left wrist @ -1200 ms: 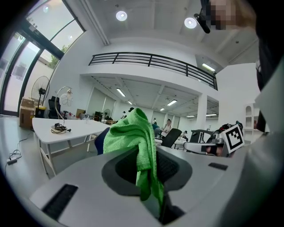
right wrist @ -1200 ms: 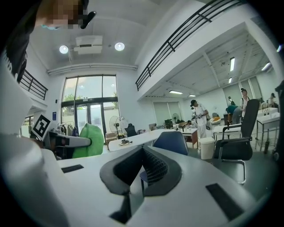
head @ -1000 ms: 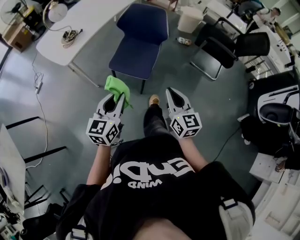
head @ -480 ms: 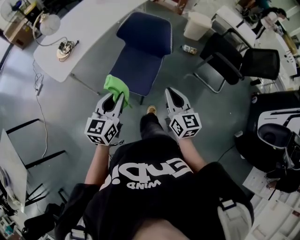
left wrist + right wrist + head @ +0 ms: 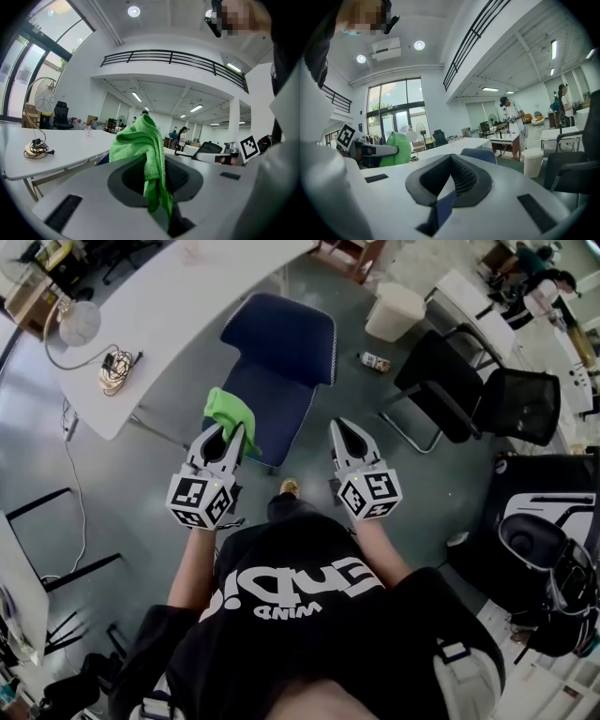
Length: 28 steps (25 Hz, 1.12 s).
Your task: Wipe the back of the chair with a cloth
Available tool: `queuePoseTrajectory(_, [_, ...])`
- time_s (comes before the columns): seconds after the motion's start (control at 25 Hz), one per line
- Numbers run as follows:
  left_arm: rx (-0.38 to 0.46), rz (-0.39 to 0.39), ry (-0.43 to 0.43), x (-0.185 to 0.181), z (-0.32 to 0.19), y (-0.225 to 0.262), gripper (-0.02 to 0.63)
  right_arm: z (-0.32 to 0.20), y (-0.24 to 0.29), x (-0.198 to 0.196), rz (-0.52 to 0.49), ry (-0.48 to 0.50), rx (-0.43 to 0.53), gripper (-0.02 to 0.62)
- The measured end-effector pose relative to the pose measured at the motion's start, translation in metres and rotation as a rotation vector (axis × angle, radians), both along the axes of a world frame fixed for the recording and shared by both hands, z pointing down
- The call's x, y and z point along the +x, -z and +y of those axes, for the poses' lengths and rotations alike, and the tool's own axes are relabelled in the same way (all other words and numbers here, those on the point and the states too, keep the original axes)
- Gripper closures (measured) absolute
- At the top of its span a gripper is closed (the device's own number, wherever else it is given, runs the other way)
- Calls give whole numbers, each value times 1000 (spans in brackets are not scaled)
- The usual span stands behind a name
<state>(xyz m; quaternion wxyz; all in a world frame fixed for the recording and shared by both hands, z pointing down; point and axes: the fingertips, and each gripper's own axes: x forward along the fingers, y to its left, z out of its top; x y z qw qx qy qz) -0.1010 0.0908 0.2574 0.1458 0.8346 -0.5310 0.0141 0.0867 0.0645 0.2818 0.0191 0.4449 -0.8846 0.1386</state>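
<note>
A blue chair [image 5: 281, 357] stands in front of me, its back [image 5: 289, 332] on the far side and its seat [image 5: 265, 413] toward me. My left gripper [image 5: 234, 431] is shut on a green cloth [image 5: 228, 412], which bunches above the jaws over the seat's near left corner. In the left gripper view the cloth [image 5: 146, 147] hangs down between the shut jaws of that gripper [image 5: 153, 160]. My right gripper [image 5: 339, 425] is shut and holds nothing, level with the left one, just off the seat's right side. The right gripper view shows its own tips [image 5: 451, 157], the chair back [image 5: 480, 155] beyond and the cloth [image 5: 396, 148] at left.
A white table [image 5: 197, 292] runs along the left with a desk lamp [image 5: 79, 323] and a coiled cable [image 5: 113, 372]. A white bin [image 5: 395, 311] and a can [image 5: 376, 361] lie behind the chair. Black chairs [image 5: 448, 371] stand to the right. My shoe [image 5: 288, 487] is near the chair.
I have stepped toward the blue chair, so it sits closer under the grippers. Both grippers keep the same pose, the left still shut on the cloth.
</note>
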Motion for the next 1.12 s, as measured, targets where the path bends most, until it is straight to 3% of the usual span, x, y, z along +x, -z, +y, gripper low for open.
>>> queuePoseTrajectory(0.4, [10,-16,6,4,-65,7,538,-66,3,8,-12,-4,-3,598])
queuePoseTrajectory(1.12, [12,-39,-114,-29,-162,11,537,-136,4,-19,-38,-144,-7,598])
